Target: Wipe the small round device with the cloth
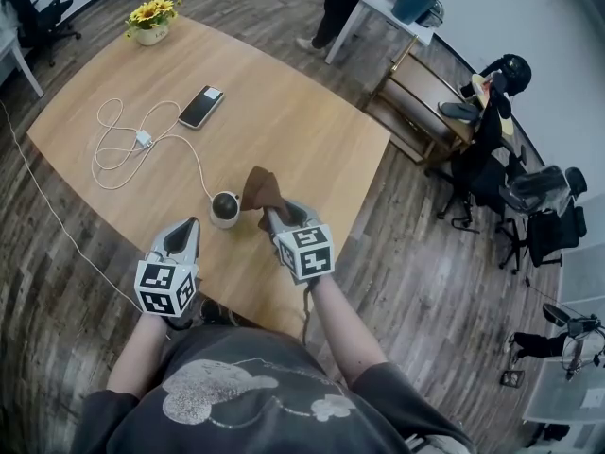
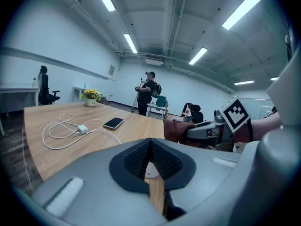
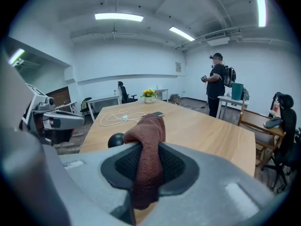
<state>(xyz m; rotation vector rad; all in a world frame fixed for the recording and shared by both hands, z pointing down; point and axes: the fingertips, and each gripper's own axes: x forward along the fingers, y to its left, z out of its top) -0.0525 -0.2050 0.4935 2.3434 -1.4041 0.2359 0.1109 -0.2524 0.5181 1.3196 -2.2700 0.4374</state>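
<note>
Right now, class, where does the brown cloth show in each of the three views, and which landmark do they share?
Head view: cloth, centre of the picture.
Left gripper view: right of centre, beyond the jaws.
Right gripper view: centre, clamped in the jaws.
Shared landmark: the flower pot.

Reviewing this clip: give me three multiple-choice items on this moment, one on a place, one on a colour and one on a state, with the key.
1. Where does the small round device stand on the table?
A) at the far end
B) near the person's edge
C) in the middle

2. What colour is the cloth?
A) brown
B) white
C) blue

3. How is the right gripper?
A) open and empty
B) shut on the cloth
C) shut and empty

Key: B, it sits by the near edge; A, the fabric is brown; B, the cloth is pinched between its jaws.
</note>
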